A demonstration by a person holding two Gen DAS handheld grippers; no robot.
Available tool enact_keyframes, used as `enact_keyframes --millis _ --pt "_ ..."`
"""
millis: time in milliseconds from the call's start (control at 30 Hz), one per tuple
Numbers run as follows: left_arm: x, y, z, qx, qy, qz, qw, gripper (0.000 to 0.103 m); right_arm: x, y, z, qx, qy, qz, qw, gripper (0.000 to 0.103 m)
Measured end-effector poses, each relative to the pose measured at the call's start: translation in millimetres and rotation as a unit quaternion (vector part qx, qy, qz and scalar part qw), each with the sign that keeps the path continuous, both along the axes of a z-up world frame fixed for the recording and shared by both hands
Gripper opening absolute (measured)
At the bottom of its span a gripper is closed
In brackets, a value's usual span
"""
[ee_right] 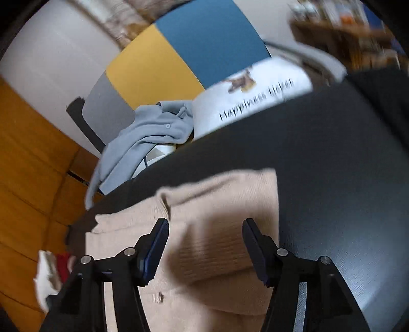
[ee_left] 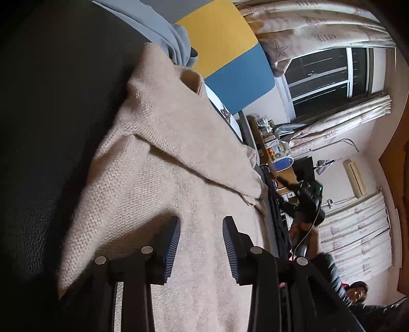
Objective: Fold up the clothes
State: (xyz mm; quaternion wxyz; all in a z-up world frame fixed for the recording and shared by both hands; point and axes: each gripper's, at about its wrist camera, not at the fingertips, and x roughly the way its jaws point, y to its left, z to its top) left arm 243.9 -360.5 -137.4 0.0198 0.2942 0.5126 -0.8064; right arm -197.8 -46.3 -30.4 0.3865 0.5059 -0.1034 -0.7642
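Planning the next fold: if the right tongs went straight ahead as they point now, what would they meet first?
Most likely the beige sweater lying on the black table. The right tongs stand open above it, angled down; depth is unclear in the blur.

A lived-in room of a home: patterned curtains [ee_left: 319, 23] hang beside a dark window [ee_left: 329, 76], with an air conditioner [ee_left: 354, 178] high on the wall. A cluttered wooden shelf [ee_left: 271, 143] and loose clothes, like the grey garment [ee_right: 143, 135] at the black worktop's [ee_right: 332, 178] far edge, say the same.
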Motion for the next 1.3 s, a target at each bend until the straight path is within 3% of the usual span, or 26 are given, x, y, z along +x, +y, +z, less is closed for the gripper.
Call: enact_keyframes --millis 267,367,400,533,667,767,867,967,1033,1133,1200,1233,1300 --pt "-6 -9 -1 0.042 0.032 0.026 0.9983 0.036 9 2 -37 0.016 -0.003 -0.021 1.0 0.057" --pt "-7 -14 -1 0.051 0.04 0.05 0.9967 0.036 11 -13 -38 0.048 0.013 -0.012 0.999 0.029" --pt "-6 -15 -2 0.056 0.042 0.059 0.9958 0.037 15 -20 -35 0.061 0.026 0.0 0.998 0.014" --pt "-3 -24 -1 0.062 0.051 0.096 0.9922 0.041 38 -41 -15 0.108 0.087 0.054 0.989 0.014" --pt "-10 -31 -1 0.068 0.052 0.123 0.9887 0.043 45 -55 -22 0.167 0.102 0.082 0.977 0.014" --pt "-19 -41 5 0.054 0.065 0.152 0.9847 0.042 43 -48 -14 0.138 0.091 0.073 0.983 0.014" --pt "-17 -54 3 0.059 0.061 0.192 0.9777 0.009 42 -37 4 0.072 0.073 0.05 0.994 0.014" --pt "2 -67 8 0.044 0.072 0.226 0.9704 0.002 45 -21 10 0.032 0.059 0.027 0.997 0.014" --pt "17 -76 9 0.039 0.072 0.238 0.9678 0.001 50 -13 -3 0.032 0.038 0.013 0.999 0.014" --pt "29 -79 8 0.067 0.085 0.219 0.9697 0.003 56 3 -28 0.041 0.014 -0.006 0.999 0.014" --pt "24 -65 16 0.05 0.08 0.187 0.9778 0.018 54 13 -34 0.014 -0.002 -0.013 1.0 0.016" --pt "19 -57 18 0.039 0.071 0.171 0.9819 0.019 51 15 -34 0.006 -0.005 -0.016 1.0 0.017" --pt "4 -41 13 0.043 0.051 0.141 0.9878 0.031 45 15 -33 -0.005 -0.01 -0.016 1.0 0.018"
